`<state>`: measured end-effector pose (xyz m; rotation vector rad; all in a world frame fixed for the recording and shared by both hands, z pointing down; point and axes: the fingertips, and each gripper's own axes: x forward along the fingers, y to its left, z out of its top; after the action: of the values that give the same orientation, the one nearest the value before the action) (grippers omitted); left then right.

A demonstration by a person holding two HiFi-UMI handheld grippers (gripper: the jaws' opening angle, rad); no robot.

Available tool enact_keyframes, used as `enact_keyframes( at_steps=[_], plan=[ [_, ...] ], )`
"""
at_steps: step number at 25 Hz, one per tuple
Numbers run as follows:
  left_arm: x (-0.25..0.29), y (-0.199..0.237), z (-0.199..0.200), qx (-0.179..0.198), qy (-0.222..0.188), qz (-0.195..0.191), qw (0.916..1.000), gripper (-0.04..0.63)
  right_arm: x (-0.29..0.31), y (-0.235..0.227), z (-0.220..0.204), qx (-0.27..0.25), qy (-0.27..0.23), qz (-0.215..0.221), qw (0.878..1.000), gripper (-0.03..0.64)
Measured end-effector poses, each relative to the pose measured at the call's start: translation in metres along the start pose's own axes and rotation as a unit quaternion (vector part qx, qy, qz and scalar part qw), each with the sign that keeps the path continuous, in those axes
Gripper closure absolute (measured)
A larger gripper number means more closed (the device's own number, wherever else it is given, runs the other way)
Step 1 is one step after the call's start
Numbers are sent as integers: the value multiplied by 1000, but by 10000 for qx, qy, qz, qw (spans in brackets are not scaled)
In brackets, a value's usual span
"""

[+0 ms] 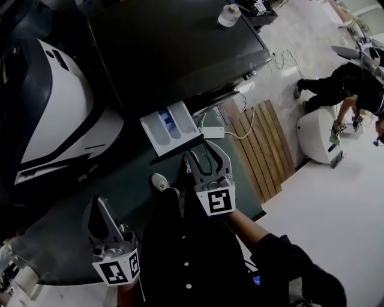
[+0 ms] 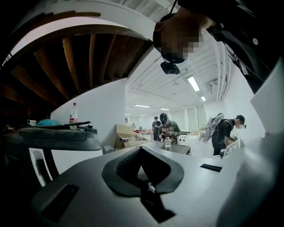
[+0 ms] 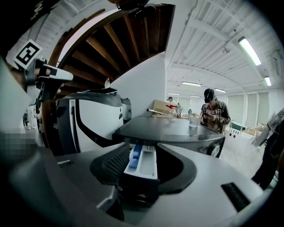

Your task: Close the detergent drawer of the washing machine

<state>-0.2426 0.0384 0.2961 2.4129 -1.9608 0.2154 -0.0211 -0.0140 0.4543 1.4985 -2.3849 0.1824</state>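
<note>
White plastic with one blue insert: that is the detergent drawer [image 1: 171, 126], pulled well out from the front of the dark-topped washing machine [image 1: 174, 48]. The blue insert [image 3: 134, 153] sits in the left compartment as your right gripper view sees it. The wider compartment beside it shows pale plastic walls (whether either one holds powder or liquid, you cannot tell).

Your right gripper [image 1: 204, 153] points at the drawer's front end with its fingers spread wide. In its own view the drawer stands between them, and neither pad presses on it. Your left gripper [image 1: 98, 207] hangs at the lower left of the head view, well apart from the drawer. Its fingers are drawn together at the tips with nothing between them.

A small clear container [image 1: 228, 15] stands on the machine's top near the far edge; its contents cannot be made out. In your left gripper view a clear bottle with a red cap [image 2: 73, 116] shows above the dark top of the neighbouring white-and-black machine [image 1: 60, 108]. A wooden pallet [image 1: 264, 150] lies on the floor beside the washing machine.
</note>
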Motion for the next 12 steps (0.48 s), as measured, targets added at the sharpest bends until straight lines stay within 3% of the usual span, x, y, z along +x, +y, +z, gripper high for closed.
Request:
enact_keyframes(
  at_steps=[6, 12],
  plan=[
    [10, -16, -20, -40, 211, -367, 9991, 583, -11, 5, -59, 132, 583, -141, 9981, 428],
    [12, -18, -40, -90, 414, -489, 9979, 583, -7, 11, -101, 236, 980, -140, 9948, 425]
  ],
)
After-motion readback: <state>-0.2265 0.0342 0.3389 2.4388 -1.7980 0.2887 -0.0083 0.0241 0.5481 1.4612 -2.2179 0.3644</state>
